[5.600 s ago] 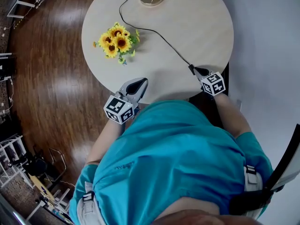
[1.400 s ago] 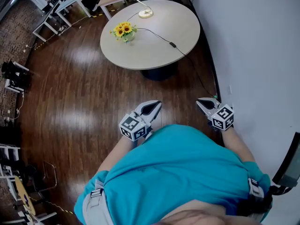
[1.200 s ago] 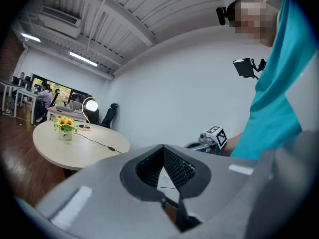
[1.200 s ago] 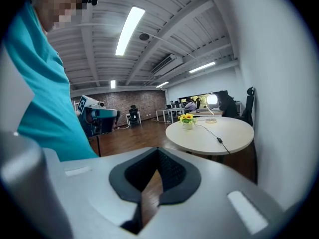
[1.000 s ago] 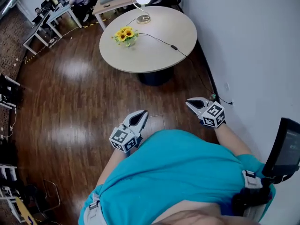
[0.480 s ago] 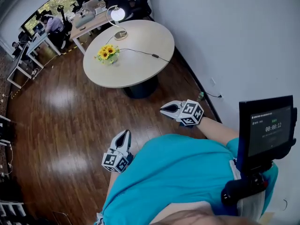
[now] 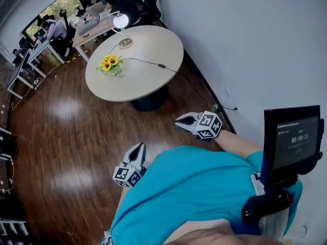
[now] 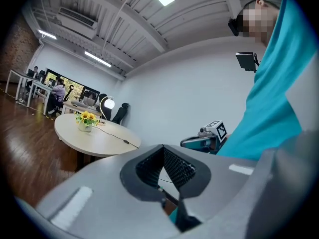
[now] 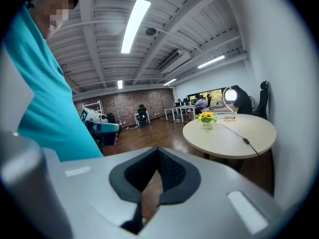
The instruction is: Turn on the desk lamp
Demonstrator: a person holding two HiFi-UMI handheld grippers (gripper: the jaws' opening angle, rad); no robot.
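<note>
Pale wood tops the round table (image 7: 153, 50), where the desk lamp (image 7: 120, 22) stands at the far edge with its head glowing, near the sunflowers (image 7: 108, 64). Well apart from it, over the dark floor (image 7: 61, 137) by the teal shirt (image 7: 194, 188), the left gripper (image 7: 141, 147) and right gripper (image 7: 179, 120) each have jaws closed tip to tip, holding nothing

Dark wood floor (image 7: 56, 121), round pale table (image 7: 145, 78), white wall (image 7: 245, 40), office desks (image 7: 88, 30) behind, brick wall (image 9: 124, 103), ceiling strip lights (image 9: 133, 24)
</note>
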